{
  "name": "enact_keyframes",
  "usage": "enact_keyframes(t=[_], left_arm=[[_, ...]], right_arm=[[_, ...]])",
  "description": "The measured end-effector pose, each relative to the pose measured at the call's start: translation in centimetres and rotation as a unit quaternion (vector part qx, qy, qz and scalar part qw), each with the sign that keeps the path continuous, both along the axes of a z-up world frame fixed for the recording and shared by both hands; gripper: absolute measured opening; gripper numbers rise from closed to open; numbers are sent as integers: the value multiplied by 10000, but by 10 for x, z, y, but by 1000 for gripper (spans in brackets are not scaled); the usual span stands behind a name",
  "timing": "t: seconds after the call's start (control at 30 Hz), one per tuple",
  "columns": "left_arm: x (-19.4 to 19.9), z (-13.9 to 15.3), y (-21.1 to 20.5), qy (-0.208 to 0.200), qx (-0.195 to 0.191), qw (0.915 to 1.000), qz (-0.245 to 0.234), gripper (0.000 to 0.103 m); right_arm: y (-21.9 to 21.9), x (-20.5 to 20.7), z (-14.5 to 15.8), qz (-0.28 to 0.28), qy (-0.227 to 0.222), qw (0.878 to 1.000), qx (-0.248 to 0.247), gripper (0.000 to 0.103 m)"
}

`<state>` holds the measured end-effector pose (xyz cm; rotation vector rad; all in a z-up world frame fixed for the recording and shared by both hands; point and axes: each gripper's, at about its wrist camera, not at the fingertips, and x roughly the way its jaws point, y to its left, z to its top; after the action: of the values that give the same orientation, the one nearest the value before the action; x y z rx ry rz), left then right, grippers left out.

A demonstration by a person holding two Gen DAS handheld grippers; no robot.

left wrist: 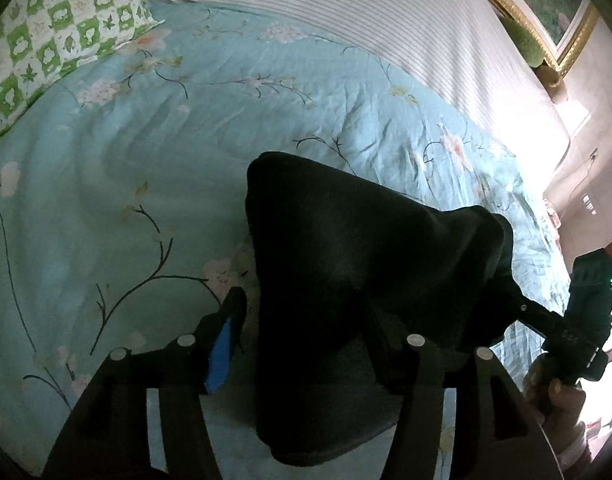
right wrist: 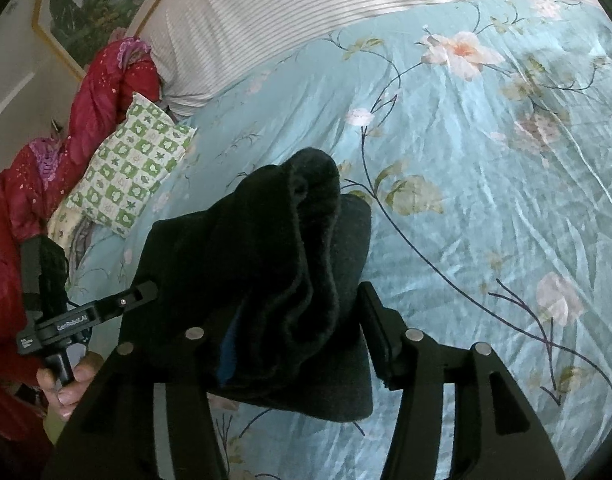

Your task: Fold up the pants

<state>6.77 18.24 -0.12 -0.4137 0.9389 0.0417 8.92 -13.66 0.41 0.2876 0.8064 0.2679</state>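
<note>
both grippers (left wrist: 306, 320) (right wrist: 302, 320) parted around folded black pants (left wrist: 365, 248), floral bedspread (left wrist: 106, 168) beneath

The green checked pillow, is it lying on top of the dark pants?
No, the green checked pillow sits apart near the headboard, with flowered bedspread between it and the dark pants.

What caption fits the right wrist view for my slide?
Folded black pants on a floral blue bedspread, between the right gripper's parted fingers, green checked pillow behind.
</note>
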Motion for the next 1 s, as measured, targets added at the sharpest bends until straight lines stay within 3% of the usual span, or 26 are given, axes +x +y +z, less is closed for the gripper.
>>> enact_keyframes(t=[0.13,0.43,0.73,1.0], left_arm=[[-4,1,1,38,56,10000,69,70],[-21,4,0,50,196,9996,175,80],[-39,17,-9,-93,641,9976,232,82],[-57,26,-25,-176,1121,9933,239,84]], right_arm=[[-3,-4,2,-54,-42,10000,-16,58],[-4,-15,8,-270,-147,9991,-283,67],[3,-32,20,-284,-340,9973,-578,69],[26,-56,32,-13,-782,9919,-1005,83]])
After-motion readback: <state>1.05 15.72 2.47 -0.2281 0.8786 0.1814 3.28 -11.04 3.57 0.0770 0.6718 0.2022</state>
